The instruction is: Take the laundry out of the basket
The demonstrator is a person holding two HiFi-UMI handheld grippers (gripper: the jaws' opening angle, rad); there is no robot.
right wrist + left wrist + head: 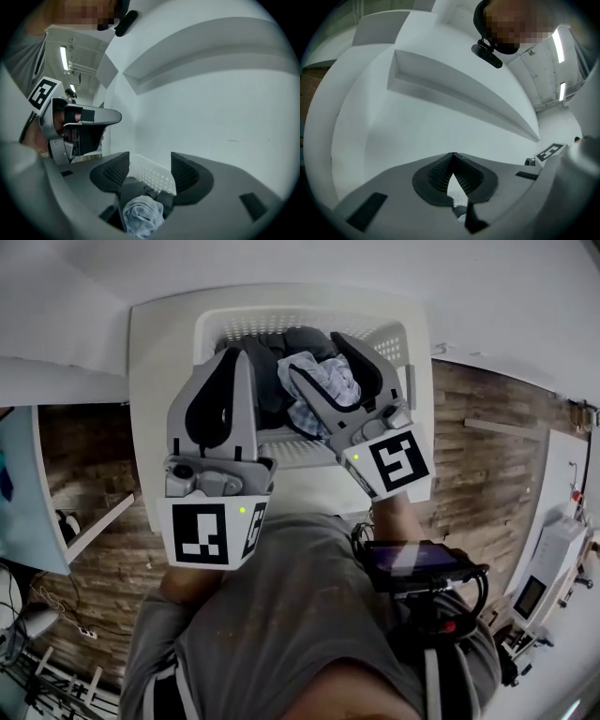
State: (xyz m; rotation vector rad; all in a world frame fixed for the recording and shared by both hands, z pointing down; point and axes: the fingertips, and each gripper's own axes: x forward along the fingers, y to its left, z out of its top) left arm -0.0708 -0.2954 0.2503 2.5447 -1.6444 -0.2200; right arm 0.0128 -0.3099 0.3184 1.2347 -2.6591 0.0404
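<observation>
A white perforated laundry basket (398, 338) stands on a white table at the top of the head view. Dark garments (281, 352) and a crumpled pale blue checked cloth (326, 382) lie inside it. My right gripper (319, 357) hangs over the basket, open, with the checked cloth (143, 213) below and between its fingers, untouched by the pads. The basket's far wall (152, 176) shows between the jaws in the right gripper view. My left gripper (241, 354) is at the basket's left rim, shut, its pads (440, 173) meeting at the tips with nothing held.
The white table (159, 390) sits against a white wall bearing a long ledge (454, 89). Wood floor (487, 427) lies on both sides. A dark device (417, 563) hangs at the person's waist. White equipment (548, 568) stands at the right.
</observation>
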